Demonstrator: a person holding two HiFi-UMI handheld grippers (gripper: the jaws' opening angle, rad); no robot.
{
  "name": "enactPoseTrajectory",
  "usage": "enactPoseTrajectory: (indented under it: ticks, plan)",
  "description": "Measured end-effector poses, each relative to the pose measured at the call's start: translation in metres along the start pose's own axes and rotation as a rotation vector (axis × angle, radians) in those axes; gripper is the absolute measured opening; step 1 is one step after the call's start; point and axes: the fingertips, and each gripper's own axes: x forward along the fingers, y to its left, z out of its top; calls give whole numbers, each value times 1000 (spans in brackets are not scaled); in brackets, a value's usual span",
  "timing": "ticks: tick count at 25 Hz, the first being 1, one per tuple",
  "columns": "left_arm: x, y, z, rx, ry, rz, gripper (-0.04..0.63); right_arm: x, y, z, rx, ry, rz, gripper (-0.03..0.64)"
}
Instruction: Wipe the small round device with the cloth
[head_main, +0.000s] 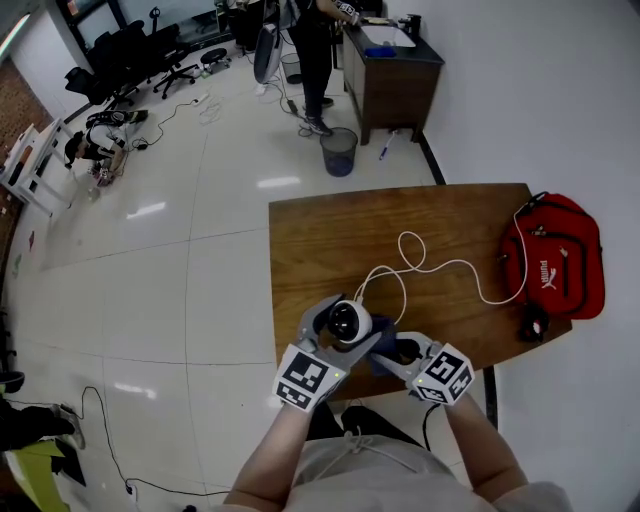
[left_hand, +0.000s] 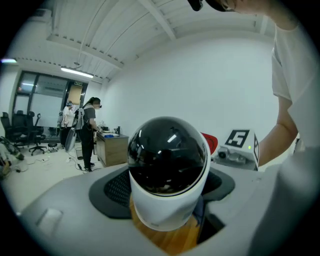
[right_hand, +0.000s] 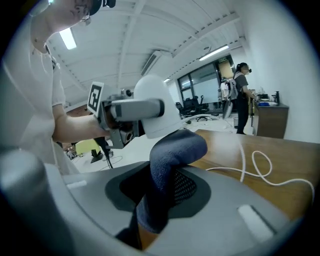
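Observation:
A small round device (head_main: 350, 320), white with a black dome, stands near the front edge of the wooden table (head_main: 330, 240). My left gripper (head_main: 340, 331) is shut on it, one jaw on each side of its body. In the left gripper view the device (left_hand: 167, 170) fills the middle between the pads. My right gripper (head_main: 396, 352) is shut on a dark blue cloth (head_main: 382, 358) just right of the device. In the right gripper view the folded cloth (right_hand: 167, 170) rises from between the jaws and its top touches the device's white side (right_hand: 155, 107).
A white cable (head_main: 440, 268) loops from the device across the table to a red bag (head_main: 555, 255) at the right edge. A small black object (head_main: 533, 322) lies below the bag. Far off stand a dark desk (head_main: 390, 75), a bin (head_main: 339, 150) and a person (head_main: 315, 50).

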Motion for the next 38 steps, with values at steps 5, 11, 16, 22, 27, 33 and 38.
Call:
enactPoseTrajectory:
  ticks: [5,11,16,22,27,33,38]
  plan:
    - [3,18,-43,-13,47,60,379,-28,-48,23,63,16,-208,106]
    - [21,19,-118,-32,147,76,379,-32,-76,16,193,-68,-244,106]
    - [35,20,-157,-46,198,89,379,-19,-78,-9,235,-57,-211,106]
    - [39,26,-177,-79,215,106,379,-3,-77,-12,227,-63,-159,106]
    - [38,27,-184,-76,212,153,380,2,-68,-10,171,-62,-118,106]
    - [37,22,-169,-38,170,160,478,-8,-64,-14,222,-69,-132,106]
    - [1,16,-118,-34,68,235,489,-26,-56,-8,250,-96,-148,106]
